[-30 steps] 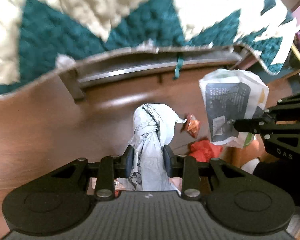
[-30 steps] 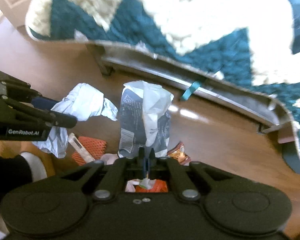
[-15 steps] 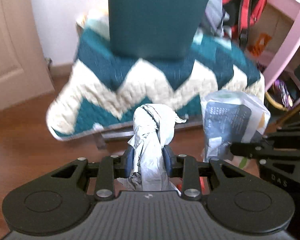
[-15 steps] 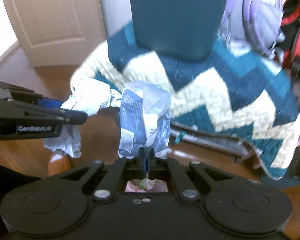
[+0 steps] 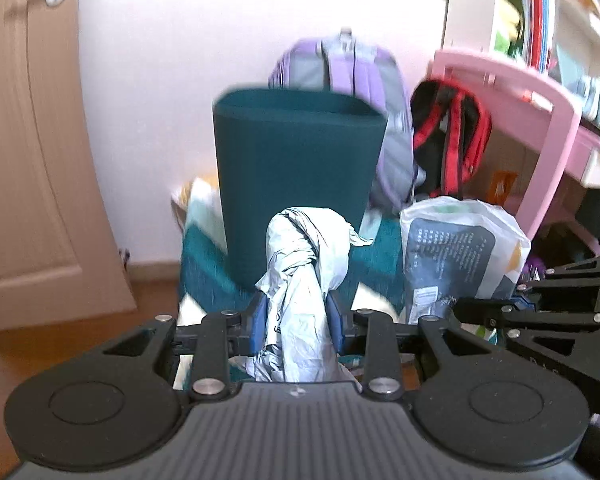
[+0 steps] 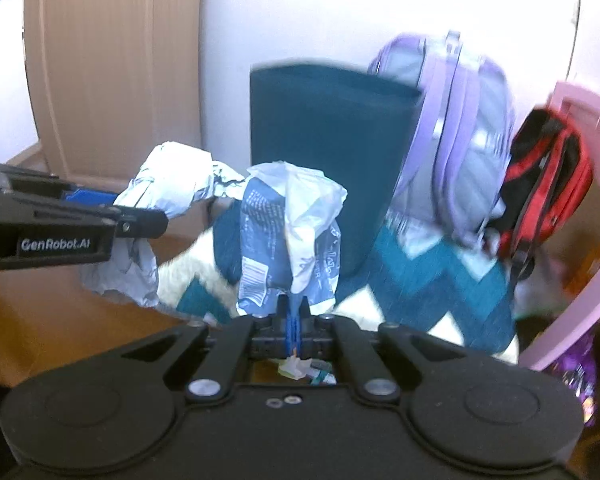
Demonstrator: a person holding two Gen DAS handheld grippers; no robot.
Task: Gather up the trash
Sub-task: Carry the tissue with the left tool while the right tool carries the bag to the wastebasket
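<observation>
My left gripper (image 5: 298,320) is shut on a crumpled pale grey paper wad (image 5: 306,264), held up in the air. That wad (image 6: 168,184) also shows at the left of the right wrist view, pinched in the left gripper (image 6: 140,220). My right gripper (image 6: 293,312) is shut on the bottom edge of a clear plastic wrapper with a dark printed label (image 6: 292,236). The same wrapper (image 5: 456,256) appears at the right of the left wrist view, with the right gripper (image 5: 476,312) under it. A tall dark teal bin (image 5: 296,168) stands straight ahead, behind both pieces of trash.
The bin (image 6: 328,152) stands on a teal and cream zigzag rug (image 6: 432,280). A purple backpack (image 5: 352,76) and a red and black backpack (image 5: 448,140) lean behind it. A pink desk (image 5: 540,120) is on the right, a wooden door (image 5: 24,140) on the left, brown wood floor (image 6: 60,320) below.
Both grippers have risen from the floor with their trash and tilted up. The view went from the rug's edge and floor litter to the bin, backpacks and wall.
</observation>
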